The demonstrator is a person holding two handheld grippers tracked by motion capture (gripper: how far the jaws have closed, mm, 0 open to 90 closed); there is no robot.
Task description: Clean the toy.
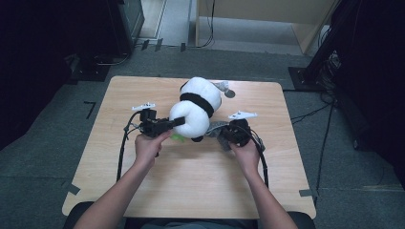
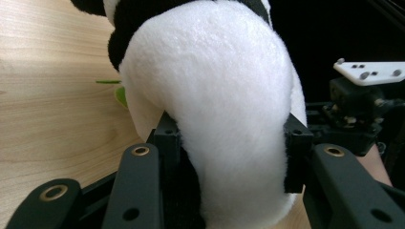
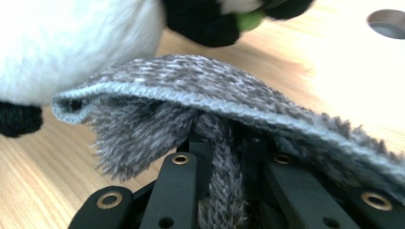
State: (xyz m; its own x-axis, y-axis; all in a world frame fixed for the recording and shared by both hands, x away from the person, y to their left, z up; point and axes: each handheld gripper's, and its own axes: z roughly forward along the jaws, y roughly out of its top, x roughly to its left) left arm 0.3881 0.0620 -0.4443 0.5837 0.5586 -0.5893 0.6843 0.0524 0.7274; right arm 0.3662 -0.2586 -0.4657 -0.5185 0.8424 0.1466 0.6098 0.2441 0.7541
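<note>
A black-and-white plush panda (image 1: 198,102) lies in the middle of the wooden table (image 1: 143,90). My left gripper (image 1: 179,122) comes in from the left, and in its own view its jaws are shut on a white rounded part of the panda (image 2: 219,95), with my left gripper (image 2: 231,140) squeezing the plush from both sides. To the right, my right gripper (image 1: 225,134) is shut on a grey knitted cloth (image 1: 215,129). In the right gripper view the grey knitted cloth (image 3: 200,90) folds over the jaws of my right gripper (image 3: 222,145), just below the panda (image 3: 71,43).
A small green piece (image 1: 177,138) shows under the panda, also seen as a green piece (image 3: 248,20) by a black paw. A grey item with a round end (image 1: 225,88) lies at the panda's far side. Dark equipment and cables surround the table.
</note>
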